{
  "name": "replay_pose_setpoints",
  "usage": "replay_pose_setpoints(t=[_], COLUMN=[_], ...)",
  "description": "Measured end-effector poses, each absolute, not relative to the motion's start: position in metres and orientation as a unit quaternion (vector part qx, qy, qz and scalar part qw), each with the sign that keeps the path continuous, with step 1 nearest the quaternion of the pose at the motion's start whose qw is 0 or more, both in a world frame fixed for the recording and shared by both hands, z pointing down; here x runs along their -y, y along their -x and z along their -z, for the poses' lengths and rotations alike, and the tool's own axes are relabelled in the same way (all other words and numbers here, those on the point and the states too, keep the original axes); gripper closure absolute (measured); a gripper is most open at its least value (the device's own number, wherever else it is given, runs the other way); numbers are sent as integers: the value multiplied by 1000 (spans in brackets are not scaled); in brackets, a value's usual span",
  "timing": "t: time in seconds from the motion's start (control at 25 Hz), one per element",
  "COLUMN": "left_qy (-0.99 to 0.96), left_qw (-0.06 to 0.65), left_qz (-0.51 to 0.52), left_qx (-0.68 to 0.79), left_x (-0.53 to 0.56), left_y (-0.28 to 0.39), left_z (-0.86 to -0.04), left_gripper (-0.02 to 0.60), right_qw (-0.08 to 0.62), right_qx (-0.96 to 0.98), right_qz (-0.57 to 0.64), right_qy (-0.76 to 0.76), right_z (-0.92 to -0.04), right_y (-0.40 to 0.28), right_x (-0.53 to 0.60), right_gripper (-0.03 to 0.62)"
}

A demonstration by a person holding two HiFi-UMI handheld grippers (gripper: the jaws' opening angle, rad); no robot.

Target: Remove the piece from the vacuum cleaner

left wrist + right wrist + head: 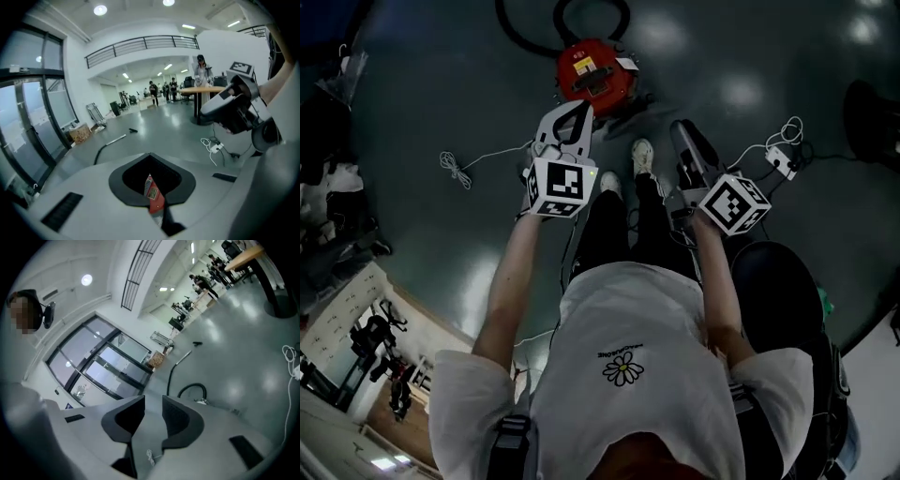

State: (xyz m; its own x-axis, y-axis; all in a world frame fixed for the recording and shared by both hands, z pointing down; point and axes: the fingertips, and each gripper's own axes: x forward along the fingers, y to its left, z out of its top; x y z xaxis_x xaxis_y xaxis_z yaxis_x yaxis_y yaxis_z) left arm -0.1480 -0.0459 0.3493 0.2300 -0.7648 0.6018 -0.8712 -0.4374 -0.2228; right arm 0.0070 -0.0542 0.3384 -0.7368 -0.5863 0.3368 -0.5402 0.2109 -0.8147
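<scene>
Approach step: the vacuum cleaner (595, 73) stands on the floor (422, 94) ahead of us, untouched, so we must lower the left gripper (579, 112), pressed together and empty, and the right gripper (683, 129), slightly parted, toward it.

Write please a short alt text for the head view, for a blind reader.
Seen from above, a standing person holds the left gripper and the right gripper over a dark floor. A red vacuum cleaner and a black hose lie on it, just beyond the left gripper.
</scene>
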Motion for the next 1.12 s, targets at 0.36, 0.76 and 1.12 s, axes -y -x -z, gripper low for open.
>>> replay_pose_setpoints(t=[0.36, 0.76, 1.12], left_qy=[-772, -751, -741], left_qw=[104, 108, 125], left_qz=[-487, -555, -547], left_qx=[395, 343, 370], left_x=[88, 86, 81], left_y=[138, 138, 139], left_z=[-593, -711, -714], left_gripper=[575, 575, 575], right_qw=[-48, -14, -47], right_qx=[-655, -465, -434], right_qz=[638, 738, 745], right_qy=[402, 489, 505], right_z=[-564, -739, -780], right_y=[-1, -20, -4], right_x=[90, 70, 79], right_gripper=[395, 395, 396])
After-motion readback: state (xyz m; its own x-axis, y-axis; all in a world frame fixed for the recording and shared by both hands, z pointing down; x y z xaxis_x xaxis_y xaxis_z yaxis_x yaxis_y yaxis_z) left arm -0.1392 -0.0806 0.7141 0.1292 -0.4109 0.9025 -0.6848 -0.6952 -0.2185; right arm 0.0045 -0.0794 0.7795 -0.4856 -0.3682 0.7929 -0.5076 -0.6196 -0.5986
